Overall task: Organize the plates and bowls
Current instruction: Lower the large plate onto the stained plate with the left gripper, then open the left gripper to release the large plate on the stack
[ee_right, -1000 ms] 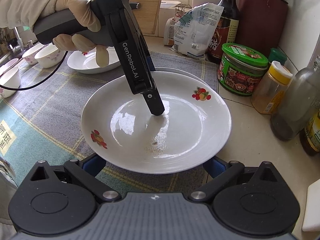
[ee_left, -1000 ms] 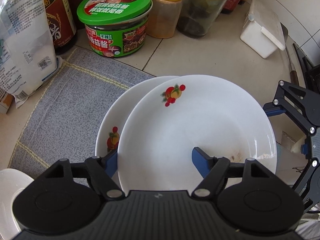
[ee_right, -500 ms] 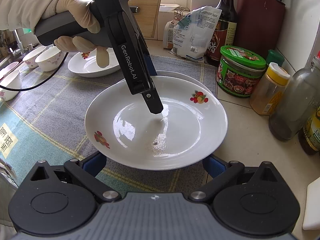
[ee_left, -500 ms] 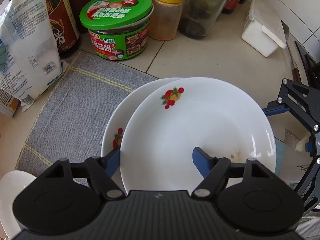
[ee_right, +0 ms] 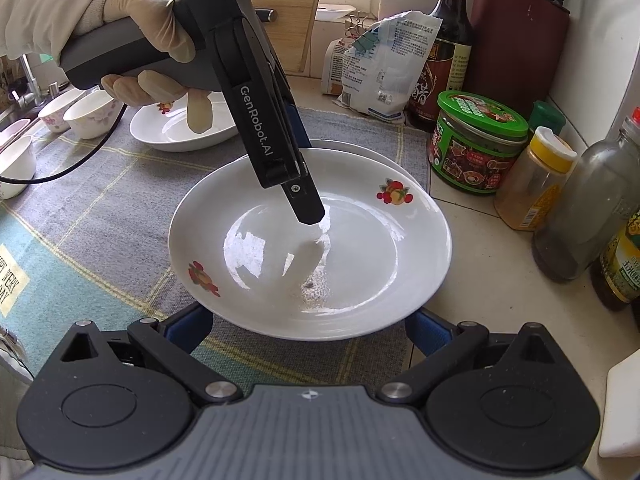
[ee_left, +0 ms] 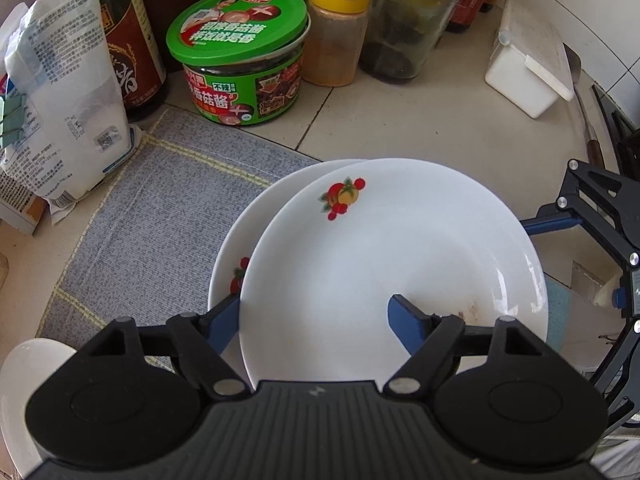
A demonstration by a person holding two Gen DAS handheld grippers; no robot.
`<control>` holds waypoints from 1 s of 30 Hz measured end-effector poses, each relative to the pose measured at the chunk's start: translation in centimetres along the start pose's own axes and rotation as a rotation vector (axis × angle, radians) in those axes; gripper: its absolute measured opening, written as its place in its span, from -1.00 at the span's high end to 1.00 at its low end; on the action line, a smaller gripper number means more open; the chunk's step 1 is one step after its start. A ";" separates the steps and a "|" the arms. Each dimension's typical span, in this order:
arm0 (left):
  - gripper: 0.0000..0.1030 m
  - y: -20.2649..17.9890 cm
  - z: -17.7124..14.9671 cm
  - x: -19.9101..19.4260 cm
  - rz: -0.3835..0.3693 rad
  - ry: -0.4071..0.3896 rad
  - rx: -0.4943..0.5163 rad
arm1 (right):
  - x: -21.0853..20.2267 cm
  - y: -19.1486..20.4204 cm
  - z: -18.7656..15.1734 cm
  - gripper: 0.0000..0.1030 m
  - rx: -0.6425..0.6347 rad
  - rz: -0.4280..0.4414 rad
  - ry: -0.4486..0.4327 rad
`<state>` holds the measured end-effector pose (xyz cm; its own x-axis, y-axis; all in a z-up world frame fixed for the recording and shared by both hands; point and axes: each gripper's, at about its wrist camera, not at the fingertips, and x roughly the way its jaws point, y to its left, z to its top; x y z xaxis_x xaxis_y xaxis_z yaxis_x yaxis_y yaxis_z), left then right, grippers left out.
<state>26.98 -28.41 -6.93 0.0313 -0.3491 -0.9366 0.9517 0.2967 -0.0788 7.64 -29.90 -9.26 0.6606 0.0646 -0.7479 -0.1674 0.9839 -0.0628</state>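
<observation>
Because the top plate (ee_right: 312, 248) now rests offset on the lower plate (ee_left: 236, 248), the left gripper (ee_left: 316, 320) spreads, releasing its rim; the right gripper (ee_right: 308, 330) waits spread, holding nothing.

I'm seeing bright daylight coming from the window behind the worktop (ee_right: 460, 300), glaring off the top plate (ee_right: 360, 272). Both views are staying sharp, though fisheye bending is curving the dark-cornered edges.

Top plate (ee_left: 400, 256) overlaps, seemingly resting on, lower plate (ee_left: 256, 232).
</observation>
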 end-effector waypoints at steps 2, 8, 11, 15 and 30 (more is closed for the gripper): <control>-0.55 0.0 -0.1 -0.2 0.003 -0.001 0.002 | 0.0 0.0 0.0 -1.00 -0.001 -0.001 0.002; -0.56 -0.2 -0.2 -0.4 0.009 -0.004 0.004 | 0.0 0.1 0.1 -1.00 -0.003 -0.005 0.009; -0.56 -0.4 -0.3 -0.5 0.019 -0.002 0.008 | -0.1 0.2 0.2 -1.00 -0.003 -0.010 0.010; -0.56 -0.5 -0.5 -0.8 0.024 -0.007 0.006 | -0.1 0.1 0.2 -1.00 -0.003 -0.015 0.012; -0.58 -0.7 -0.9 -1.3 0.041 -0.017 -0.005 | 0.1 0.3 0.2 -1.00 -0.015 -0.050 0.021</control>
<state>25.98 -27.40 -5.97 0.0751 -0.3514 -0.9332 0.9479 0.3157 -0.0426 7.82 -29.52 -9.19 0.6526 0.0117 -0.7576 -0.1453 0.9832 -0.1100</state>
